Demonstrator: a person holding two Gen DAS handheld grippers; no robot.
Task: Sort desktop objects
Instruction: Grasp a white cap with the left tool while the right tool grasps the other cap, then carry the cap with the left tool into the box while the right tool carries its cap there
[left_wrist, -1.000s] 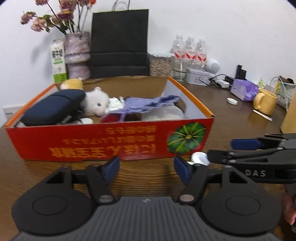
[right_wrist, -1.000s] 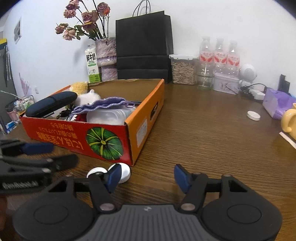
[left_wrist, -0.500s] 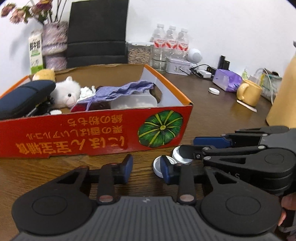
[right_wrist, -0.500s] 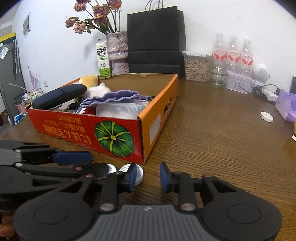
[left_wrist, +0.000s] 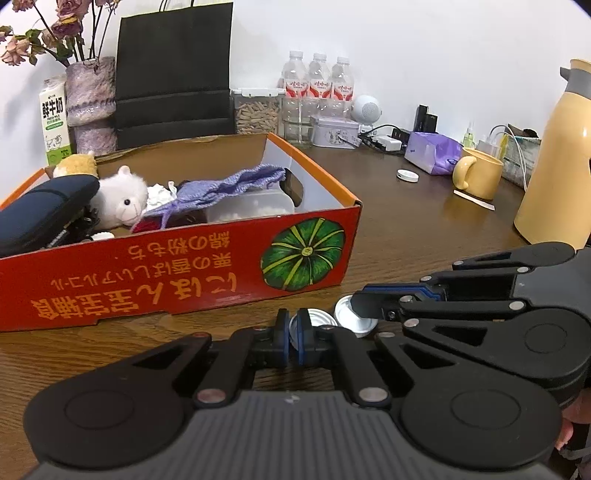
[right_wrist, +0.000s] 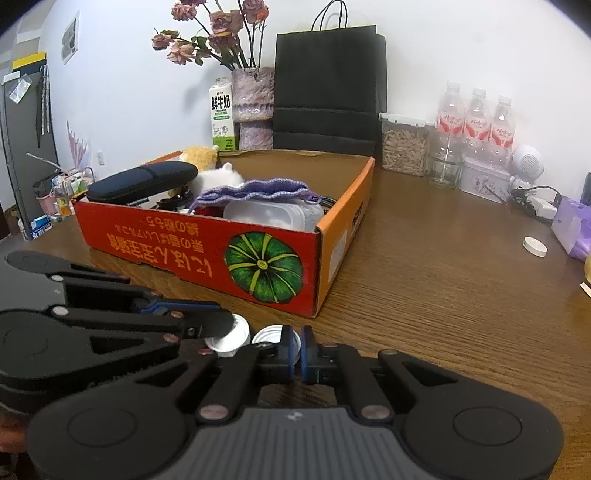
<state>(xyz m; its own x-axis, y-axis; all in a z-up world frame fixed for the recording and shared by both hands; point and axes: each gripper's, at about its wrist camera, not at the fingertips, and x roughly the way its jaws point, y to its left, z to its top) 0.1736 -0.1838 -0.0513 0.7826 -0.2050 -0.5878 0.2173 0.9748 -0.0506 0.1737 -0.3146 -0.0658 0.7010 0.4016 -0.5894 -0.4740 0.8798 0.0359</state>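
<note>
Two small white round lids lie on the wooden table in front of the red cardboard box (left_wrist: 177, 280). My left gripper (left_wrist: 294, 329) is shut on the rim of the left lid (left_wrist: 319, 318). My right gripper (right_wrist: 296, 345) is shut on the rim of the right lid (right_wrist: 267, 335); that lid also shows in the left wrist view (left_wrist: 349, 317) under the right gripper's fingers (left_wrist: 373, 304). In the right wrist view the left gripper's fingers (right_wrist: 207, 325) cover the left lid (right_wrist: 232, 336). The box (right_wrist: 207, 254) holds a white plush toy (left_wrist: 122, 197), a dark case (left_wrist: 40, 216), a purple cloth and a clear plastic container.
Behind the box stand a vase of dried flowers (left_wrist: 90, 103), a milk carton, a black paper bag (left_wrist: 173, 70), a jar and three water bottles (left_wrist: 319, 92). At the right are a yellow mug (left_wrist: 478, 177), a yellow thermos (left_wrist: 557, 158), a purple packet and another white lid (left_wrist: 407, 175).
Both grippers have moved in toward the two lids and shut from wide open, each closing on the rim of one lid.
</note>
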